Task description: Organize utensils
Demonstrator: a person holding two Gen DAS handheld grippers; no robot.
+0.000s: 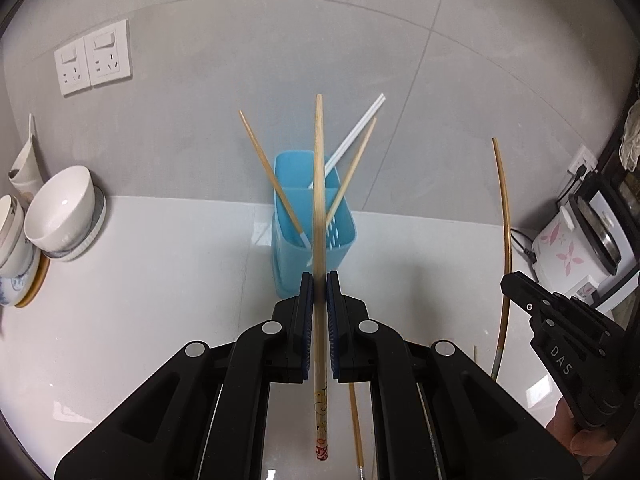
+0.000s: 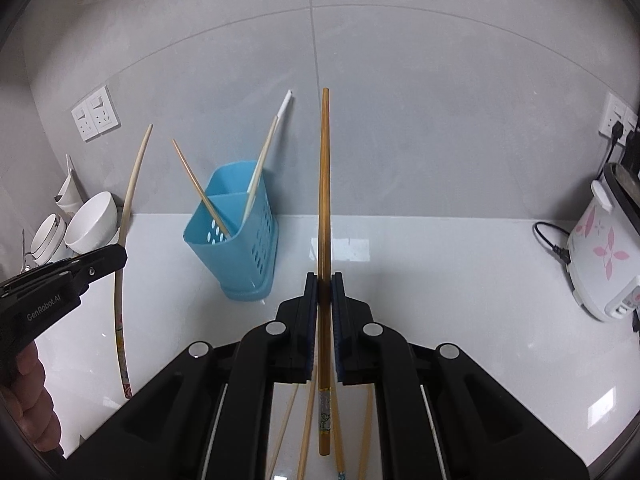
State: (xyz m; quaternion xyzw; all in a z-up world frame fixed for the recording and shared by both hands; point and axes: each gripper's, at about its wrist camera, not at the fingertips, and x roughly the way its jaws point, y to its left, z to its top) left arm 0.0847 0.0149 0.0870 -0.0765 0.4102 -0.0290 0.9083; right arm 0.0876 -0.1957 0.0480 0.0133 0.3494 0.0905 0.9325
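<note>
Chopsticks: blue perforated plastic utensil holder (image 1: pixel 314 236) stood on glossy white counter (image 1: pixel 160 280) by grey wall, three sticks leaning inside. Your left gripper (image 1: pixel 320 284) clenched pale bamboo chopstick (image 1: pixel 319 184), tip up; your right gripper (image 2: pixel 324 284) clenched darker amber wooden chopstick (image 2: pixel 325 184). Loose chopsticks (image 2: pixel 306 440) lay on counter beneath.

A home kitchen: a glossy white worktop (image 2: pixel 460 280) against grey wall tiles (image 2: pixel 440 100), with a flowered rice cooker (image 2: pixel 600 256), stacked white bowls (image 1: pixel 60 212), wall sockets (image 1: pixel 94 58) and a blue chopstick holder (image 1: pixel 312 224).
</note>
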